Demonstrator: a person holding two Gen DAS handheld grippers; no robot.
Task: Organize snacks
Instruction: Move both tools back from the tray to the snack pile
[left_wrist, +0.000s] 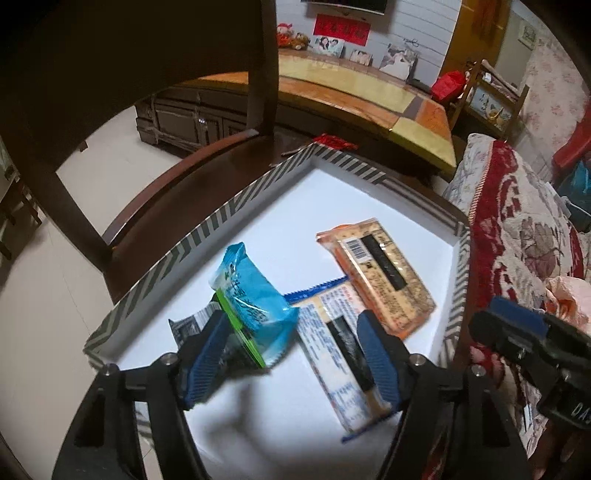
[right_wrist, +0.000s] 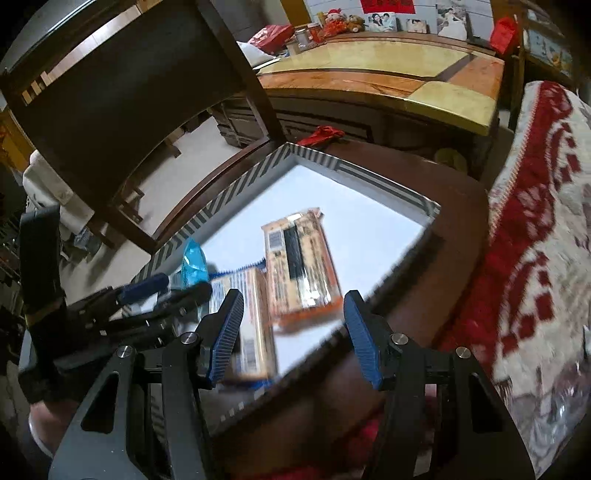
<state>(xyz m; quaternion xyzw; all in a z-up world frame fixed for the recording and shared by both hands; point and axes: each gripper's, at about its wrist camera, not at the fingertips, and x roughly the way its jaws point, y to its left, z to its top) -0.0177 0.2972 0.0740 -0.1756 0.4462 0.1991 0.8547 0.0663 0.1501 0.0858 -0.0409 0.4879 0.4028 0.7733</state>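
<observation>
A shallow white tray with a grey striped rim (left_wrist: 207, 225) (right_wrist: 221, 199) lies on a dark wooden chair seat. In it are an orange snack packet (left_wrist: 384, 273) (right_wrist: 299, 269) and a white-and-blue packet (left_wrist: 336, 343) (right_wrist: 251, 314), lying flat and overlapping. A light blue packet (left_wrist: 251, 291) (right_wrist: 194, 264) stands tilted against the left finger of my left gripper (left_wrist: 293, 325) (right_wrist: 184, 286), which is open; the right finger does not touch the packet. My right gripper (right_wrist: 293, 299) (left_wrist: 487, 321) hovers open over the tray's near right rim with nothing between its fingers.
The chair back (left_wrist: 110, 74) rises at the far left of the tray. A red-and-white quilt (left_wrist: 517, 221) (right_wrist: 535, 221) lies close on the right. Behind stand a low yellow-orange table (left_wrist: 351, 96) and a red wrapper (left_wrist: 332, 142) on the seat.
</observation>
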